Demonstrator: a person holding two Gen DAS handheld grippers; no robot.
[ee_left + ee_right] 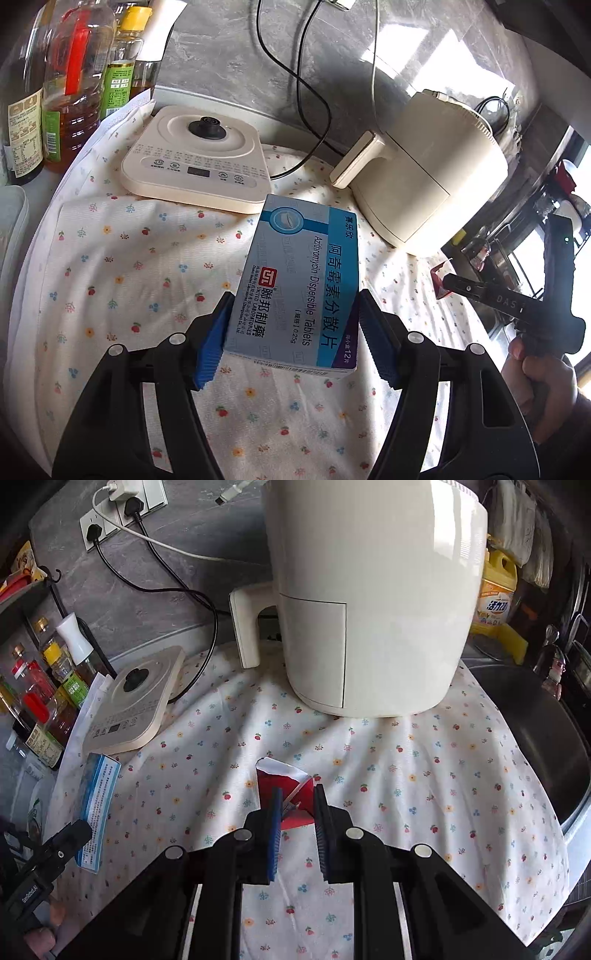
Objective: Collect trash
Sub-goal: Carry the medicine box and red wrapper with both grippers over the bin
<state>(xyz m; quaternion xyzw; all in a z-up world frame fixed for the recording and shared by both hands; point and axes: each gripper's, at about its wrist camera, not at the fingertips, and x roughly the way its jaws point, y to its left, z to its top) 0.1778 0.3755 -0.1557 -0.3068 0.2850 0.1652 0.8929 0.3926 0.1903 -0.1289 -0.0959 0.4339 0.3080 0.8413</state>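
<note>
While the left tongs (291, 339) clamp a blue medicine box (295, 284) by its long sides and hold it tilted above the floral cloth (122, 280) on the worktop, the right tongs (297, 827) are clenched on a red-and-white scrap of packaging (286, 786), raised a little over the cloth's middle. Behind both stand a cream air fryer (365, 602) and a flat kettle base (192, 158). Oil bottles (74, 85) crowd the left edge.
</note>
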